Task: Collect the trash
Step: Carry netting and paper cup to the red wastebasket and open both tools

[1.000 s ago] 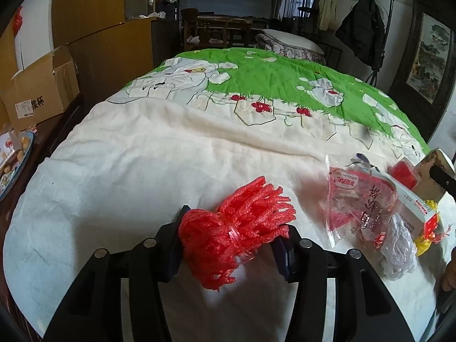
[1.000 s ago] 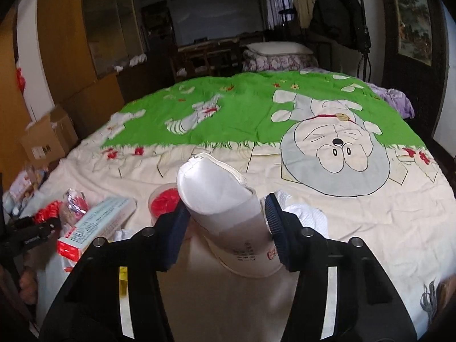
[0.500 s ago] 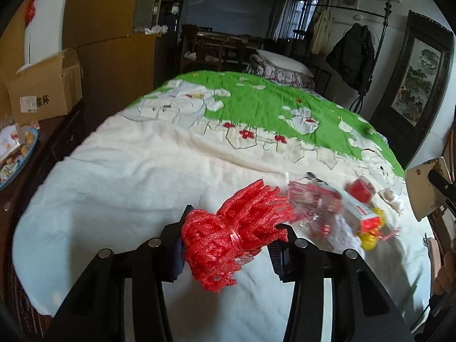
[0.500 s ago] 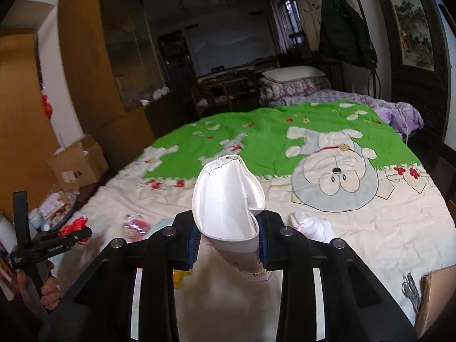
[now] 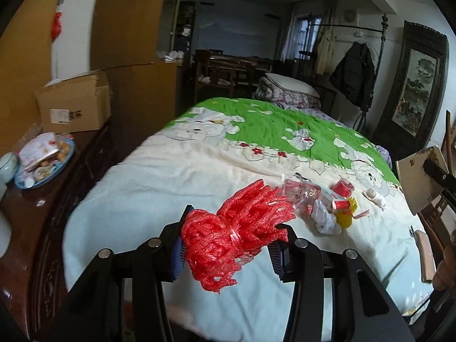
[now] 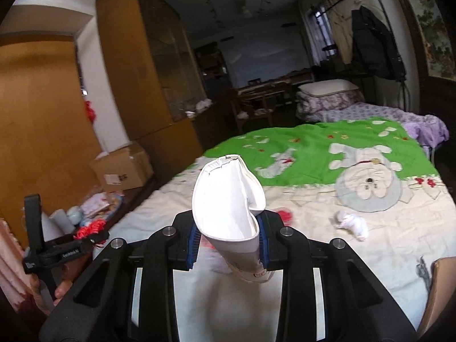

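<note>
**Two pieces of trash held above the bed, one per gripper**

One bundle of red foam netting [image 5: 236, 233], tied at its waist, sits between the blue pads of the left gripper [image 5: 228, 245]; both pads press its sides, so it is gripped and carried clear of the quilt. One crushed white paper cup [image 6: 228, 196], mouth squashed into a fold, is pinched tight in the right gripper [image 6: 228, 246], base pointing down towards the camera.

On the cream part of the quilt [image 5: 159, 188] a small heap of trash lies beyond the netting: one clear plastic wrapper with red print [image 5: 299, 193], one red cup [image 5: 343, 185], one yellow piece [image 5: 344, 216] and one crumpled white bag [image 5: 323, 216], all touching or just beside each other. One crumpled white tissue [image 6: 352, 222] lies apart from the heap, near the cartoon cat on the quilt.

To the left of the bed stand one cardboard box [image 5: 74, 105] and one blue plate [image 5: 45, 168] piled with snacks, on a dark wooden cabinet.
</note>
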Available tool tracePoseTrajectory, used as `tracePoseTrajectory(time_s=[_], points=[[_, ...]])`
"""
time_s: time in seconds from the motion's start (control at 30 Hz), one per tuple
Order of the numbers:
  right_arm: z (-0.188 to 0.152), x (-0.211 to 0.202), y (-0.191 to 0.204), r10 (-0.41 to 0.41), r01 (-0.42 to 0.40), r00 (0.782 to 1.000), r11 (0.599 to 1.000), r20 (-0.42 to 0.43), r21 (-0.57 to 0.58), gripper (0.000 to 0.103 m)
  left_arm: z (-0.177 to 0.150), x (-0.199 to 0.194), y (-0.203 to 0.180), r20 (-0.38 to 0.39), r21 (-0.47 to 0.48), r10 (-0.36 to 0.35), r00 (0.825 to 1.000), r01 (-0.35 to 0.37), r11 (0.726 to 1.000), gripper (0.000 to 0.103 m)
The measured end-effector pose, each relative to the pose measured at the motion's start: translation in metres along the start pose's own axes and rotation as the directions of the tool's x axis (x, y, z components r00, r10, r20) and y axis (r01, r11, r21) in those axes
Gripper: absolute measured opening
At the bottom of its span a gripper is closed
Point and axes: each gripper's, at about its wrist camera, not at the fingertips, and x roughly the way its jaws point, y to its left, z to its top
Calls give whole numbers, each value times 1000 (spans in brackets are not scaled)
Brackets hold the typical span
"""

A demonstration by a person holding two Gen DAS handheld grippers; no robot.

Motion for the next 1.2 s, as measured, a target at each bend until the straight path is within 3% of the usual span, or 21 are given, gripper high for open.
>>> tracePoseTrajectory(time_s=[0.2, 0.47, 0.5, 0.57, 0.73, 0.9, 1.07, 1.2], points=[[-7, -16, 35, 84, -84, 996, 996, -11, -24, 34, -22, -48, 38, 11, -48, 70, 997, -69, 996, 48], [-22, -22, 75, 153, -155, 986, 987, -61, -43, 34, -69, -76, 115, -73, -206, 116, 991, -129, 970, 49], [-23, -20, 78, 157, -161, 985, 986, -69, -43, 34, -75, -76, 122, -88, -220, 121, 989, -138, 966, 53], [-29, -16, 91, 173, -178, 980, 983, -97, -50, 34, -88, -75, 138, -135, -256, 139, 981, -170, 952, 81], [-43, -4, 124, 206, -224, 964, 970, -167, -96, 34, -107, -85, 170, -168, -332, 162, 972, -211, 920, 93], [-68, 19, 169, 276, -322, 915, 939, -293, -119, 34, -122, -102, 201, -172, -402, 217, 961, -270, 875, 96], [-104, 55, 223, 340, -433, 822, 894, -456, -113, 34, -136, -112, 222, -198, -410, 306, 931, -362, 837, 97], [-132, 82, 267, 355, -496, 755, 859, -552, -127, 36, -144, -113, 237, -211, -428, 318, 924, -380, 820, 97]])
